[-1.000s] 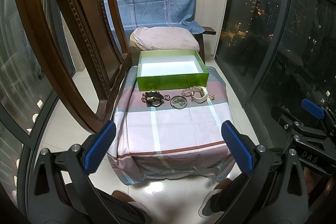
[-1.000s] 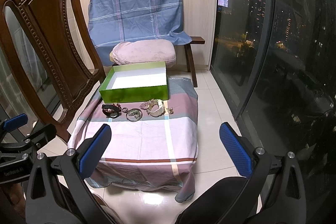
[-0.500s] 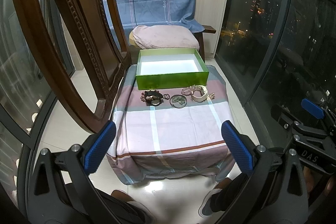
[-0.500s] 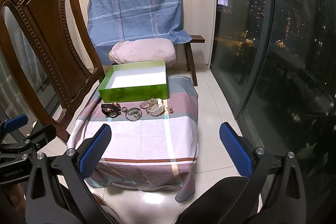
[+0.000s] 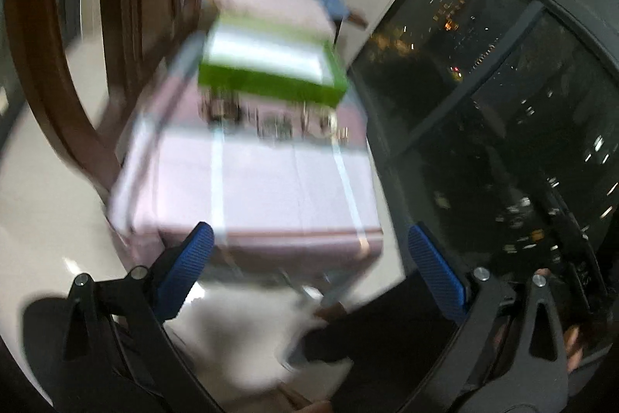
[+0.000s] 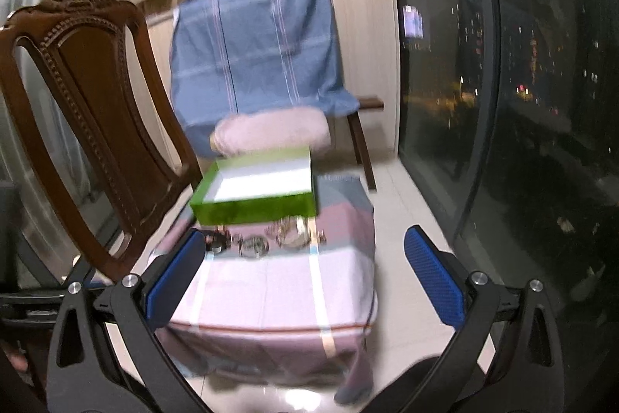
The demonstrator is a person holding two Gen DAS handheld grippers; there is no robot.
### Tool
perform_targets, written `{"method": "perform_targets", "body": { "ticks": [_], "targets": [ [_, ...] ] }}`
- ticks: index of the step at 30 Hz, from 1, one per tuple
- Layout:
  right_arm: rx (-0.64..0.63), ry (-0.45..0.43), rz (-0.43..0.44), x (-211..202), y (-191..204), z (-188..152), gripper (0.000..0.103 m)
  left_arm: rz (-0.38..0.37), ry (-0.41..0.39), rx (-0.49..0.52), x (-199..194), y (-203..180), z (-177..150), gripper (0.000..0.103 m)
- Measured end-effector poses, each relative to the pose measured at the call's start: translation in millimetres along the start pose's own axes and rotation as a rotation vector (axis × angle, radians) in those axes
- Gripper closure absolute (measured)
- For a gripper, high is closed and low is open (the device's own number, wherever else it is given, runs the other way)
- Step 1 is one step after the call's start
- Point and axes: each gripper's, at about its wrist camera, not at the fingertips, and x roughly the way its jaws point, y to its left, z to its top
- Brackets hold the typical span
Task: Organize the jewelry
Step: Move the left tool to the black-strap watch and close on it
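Jewelry [image 6: 271, 240] found in a row running left to right on the cloth-covered worktop [image 6: 271, 289], just in front of the green box [image 6: 255, 208], ahead of both tools. Left hand-held gripper [image 5: 309, 271] and right hand-held gripper [image 6: 305, 271] both spread wide, empty. Neither judged clearly nearer; left view too blurred for detail.

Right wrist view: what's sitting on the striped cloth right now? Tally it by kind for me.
Green box: 1
Larger jewelry pieces in front of it: 3, namely the dark bracelet, the round hoop and the pale bangle
Total: 4 on the striped cloth; blur hides how many smaller bits lie among them.
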Motion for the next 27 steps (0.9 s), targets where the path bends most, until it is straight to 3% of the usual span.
{"method": "perform_targets", "body": {
  "ticks": [2, 7, 8, 11, 12, 14, 15, 17, 18, 20, 22, 27],
  "targets": [
    [-0.007, -0.026, 0.004, 5.7, -3.4, -5.3, 0.003, -0.055, 0.085, -0.073, 19.0, 14.3, -1.9, 0.004],
    [0.018, 0.034, 0.023, 40.2, -16.4, -15.3, 0.003, 0.060, 0.148, -0.018, 59.7, 21.9, -12.2, 0.004],
    [0.011, 0.044, 0.022, 47.3, -16.8, -17.3, 0.003, 0.085, 0.143, -0.009, 62.5, 22.4, -11.0, 0.004],
    [-0.026, 0.075, 0.029, 72.2, -16.1, -22.7, 0.003, 0.148, -0.036, 0.040, 59.0, 27.5, 2.2, 0.004],
    [-0.041, 0.078, 0.044, 80.2, -15.2, -23.3, 0.003, 0.188, -0.107, 0.076, 57.3, 26.2, 10.3, 0.004],
    [-0.064, 0.066, 0.050, 90.5, -13.1, -25.1, 0.003, 0.282, -0.153, 0.153, 62.6, 26.0, 26.1, 0.004],
    [-0.079, 0.067, 0.048, 97.9, -11.1, -24.7, 0.003, 0.349, -0.146, 0.243, 75.0, 23.4, 37.4, 0.004],
    [-0.111, 0.113, 0.053, 122.4, -6.9, -21.9, 0.003, 0.448, -0.099, 0.324, 98.0, 20.9, 52.4, 0.004],
    [-0.114, 0.125, 0.058, 131.2, -6.9, -21.3, 0.003, 0.541, -0.071, 0.343, 114.6, 22.6, 62.8, 0.004],
    [-0.113, 0.149, 0.052, 154.7, -6.1, -20.4, 0.003, 0.607, -0.031, 0.328, 132.1, 28.1, 79.5, 0.004],
    [-0.103, 0.151, 0.053, 173.7, -8.1, -21.5, 0.003, 0.571, -0.031, 0.319, 147.8, 33.3, 97.0, 0.004],
    [-0.053, 0.178, 0.041, 205.2, -21.8, -37.3, 0.003, 0.575, -0.006, 0.276, 175.8, 57.3, 121.1, 0.004]
  ]
}}
